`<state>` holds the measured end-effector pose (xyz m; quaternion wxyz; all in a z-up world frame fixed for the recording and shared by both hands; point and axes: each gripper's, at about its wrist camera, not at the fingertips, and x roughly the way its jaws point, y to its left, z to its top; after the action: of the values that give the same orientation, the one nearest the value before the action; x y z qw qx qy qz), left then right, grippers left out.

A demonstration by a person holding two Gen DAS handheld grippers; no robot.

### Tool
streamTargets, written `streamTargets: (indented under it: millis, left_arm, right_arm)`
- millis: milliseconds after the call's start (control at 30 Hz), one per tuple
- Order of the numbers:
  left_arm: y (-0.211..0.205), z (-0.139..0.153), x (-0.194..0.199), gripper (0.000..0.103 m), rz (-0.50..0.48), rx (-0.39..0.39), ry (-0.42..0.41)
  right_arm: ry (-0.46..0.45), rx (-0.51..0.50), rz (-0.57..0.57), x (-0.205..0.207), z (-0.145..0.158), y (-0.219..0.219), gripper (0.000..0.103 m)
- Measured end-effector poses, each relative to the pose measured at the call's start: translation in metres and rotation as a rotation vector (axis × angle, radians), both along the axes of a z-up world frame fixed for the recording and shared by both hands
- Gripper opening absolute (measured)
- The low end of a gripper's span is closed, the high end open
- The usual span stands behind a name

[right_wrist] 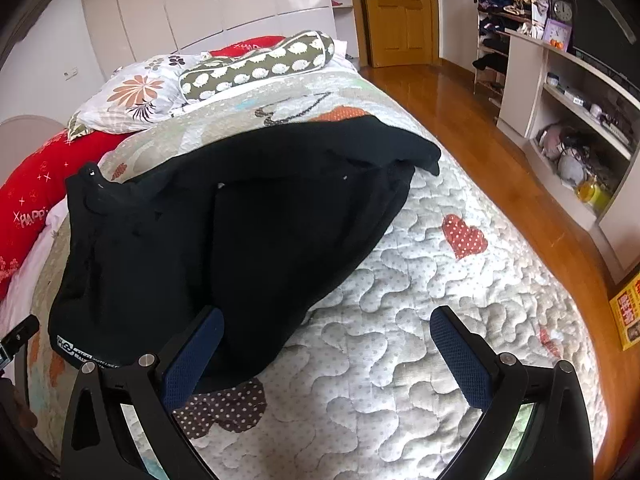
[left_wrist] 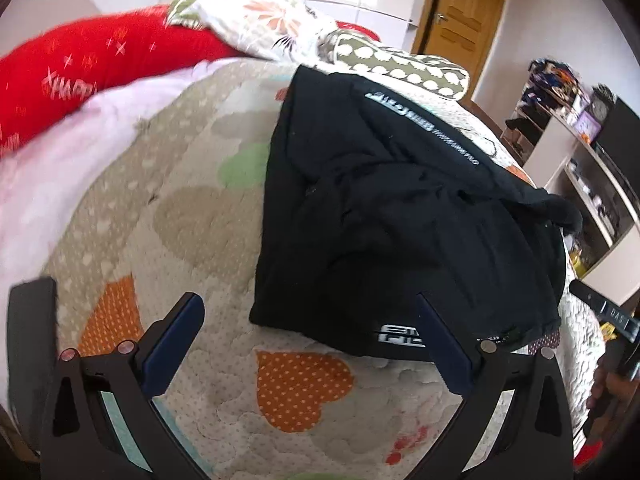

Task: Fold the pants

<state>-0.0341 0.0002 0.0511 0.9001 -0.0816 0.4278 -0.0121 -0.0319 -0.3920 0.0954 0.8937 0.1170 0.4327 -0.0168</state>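
Black fabric pants with white printed lettering: lying part-folded and bunched on the quilted heart-patterned bed cover. Left gripper and right gripper: jaws spread, holding nothing. Step judged: between folds. Next move calls for pinching an edge and doubling it over.

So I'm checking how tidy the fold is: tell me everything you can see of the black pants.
The black pants lie on the quilted bedspread as a bunched, roughly folded bundle of soft, matte fabric, layers stacked unevenly with wrinkles and a lumpy end. White printed lettering runs along one edge and a white logo marks the near corner. Both the left gripper and the right gripper hang near it with jaws open, gripping nothing.
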Motion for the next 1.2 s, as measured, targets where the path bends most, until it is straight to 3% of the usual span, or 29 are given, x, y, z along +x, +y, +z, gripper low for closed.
streamTargets:
  millis: [267, 567, 600, 633, 667, 700, 733, 767, 800, 867, 1067, 1167, 1200]
  left_arm:
    - [0.005, -0.015, 0.011, 0.103, 0.036, -0.048, 0.037]
    - [-0.016, -0.032, 0.035, 0.103, 0.011, -0.105, 0.088]
    - [-0.015, -0.031, 0.036, 0.103, 0.012, -0.121, 0.081]
    - [-0.014, -0.03, 0.036, 0.096, 0.011, -0.149, 0.068]
    - [-0.013, -0.03, 0.036, 0.078, 0.009, -0.161, 0.064]
    - [-0.014, -0.03, 0.037, 0.064, 0.0, -0.166, 0.068]
    - [-0.016, -0.03, 0.037, 0.039, -0.023, -0.168, 0.077]
    - [-0.018, -0.03, 0.039, 0.023, -0.044, -0.177, 0.085]
    - [-0.02, -0.03, 0.038, 0.02, -0.058, -0.183, 0.086]
    - [-0.023, -0.024, 0.035, 0.015, -0.076, -0.162, 0.068]
    - [0.0, 0.008, 0.011, 0.013, -0.1, -0.179, 0.01]
    - [0.018, 0.019, 0.0, 0.013, -0.092, -0.193, 0.002]
    - [0.024, 0.019, -0.003, 0.013, -0.084, -0.194, 0.004]
  right_arm:
    - [0.01, 0.033, -0.001, 0.009, -0.014, -0.008, 0.103]
    - [-0.05, 0.178, -0.039, 0.03, -0.024, -0.028, 0.102]
    - [-0.06, 0.19, -0.042, 0.032, -0.025, -0.03, 0.098]
    - [-0.068, 0.197, -0.049, 0.035, -0.027, -0.032, 0.093]
    - [-0.074, 0.195, -0.058, 0.037, -0.028, -0.034, 0.078]
    - [-0.08, 0.194, -0.069, 0.038, -0.027, -0.035, 0.056]
    - [-0.091, 0.203, -0.078, 0.039, -0.029, -0.037, 0.043]
    - [-0.094, 0.222, -0.084, 0.039, -0.03, -0.039, 0.023]
    - [-0.091, 0.241, -0.088, 0.041, -0.03, -0.04, 0.013]
    - [-0.1, 0.27, -0.076, 0.035, -0.028, -0.041, 0.006]
    - [-0.169, 0.293, -0.041, -0.018, -0.001, -0.049, 0.0]
    - [-0.166, 0.279, -0.054, -0.038, 0.005, -0.055, 0.001]
    - [-0.157, 0.274, -0.058, -0.039, 0.005, -0.057, 0.006]
